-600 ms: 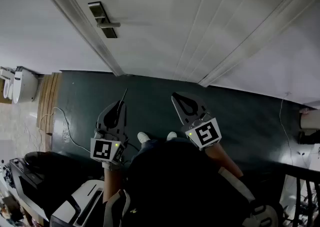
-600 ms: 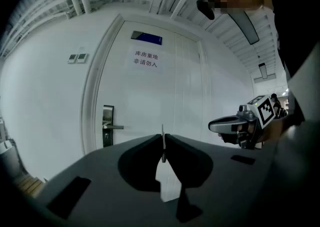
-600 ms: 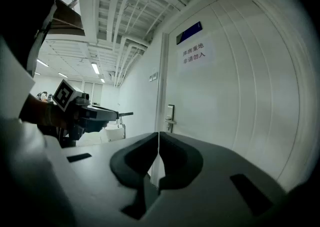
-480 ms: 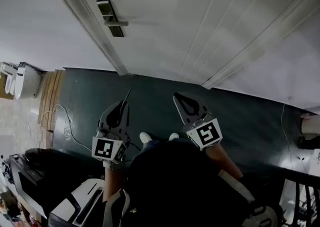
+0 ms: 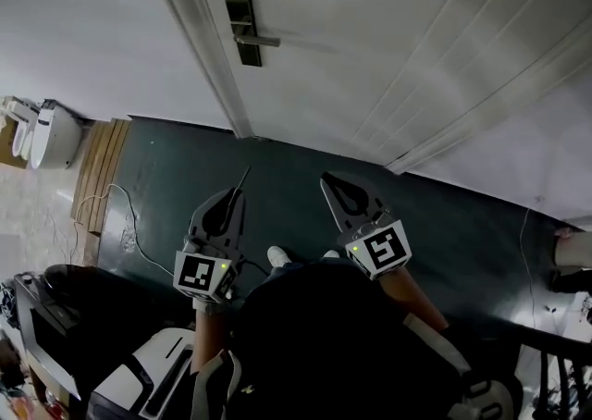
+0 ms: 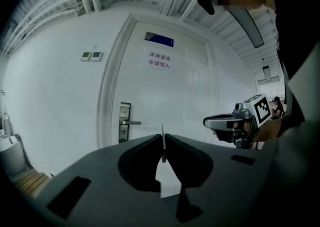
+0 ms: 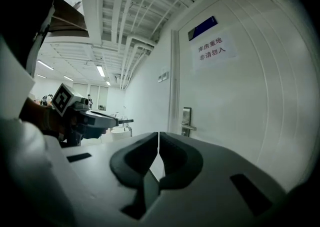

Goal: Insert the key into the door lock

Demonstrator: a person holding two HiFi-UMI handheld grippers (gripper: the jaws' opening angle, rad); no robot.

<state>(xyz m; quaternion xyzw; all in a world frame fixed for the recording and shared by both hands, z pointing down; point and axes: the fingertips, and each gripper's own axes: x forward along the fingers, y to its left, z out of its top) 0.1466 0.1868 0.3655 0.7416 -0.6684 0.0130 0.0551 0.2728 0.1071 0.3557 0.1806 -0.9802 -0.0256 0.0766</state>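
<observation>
The left gripper (image 5: 237,196), nearer the door lock (image 5: 242,30), has its fingers clamped on the key (image 6: 162,140), whose blade points forward at that distant lock, while the right gripper (image 5: 329,185) is closed on nothing.

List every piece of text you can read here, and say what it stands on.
"库房重地 非请勿入": two lines on the white paper sign stuck to the door.
Blue plate above the sign: too small to read.
Marker cubes on the grippers: square patterns only, no words.
</observation>
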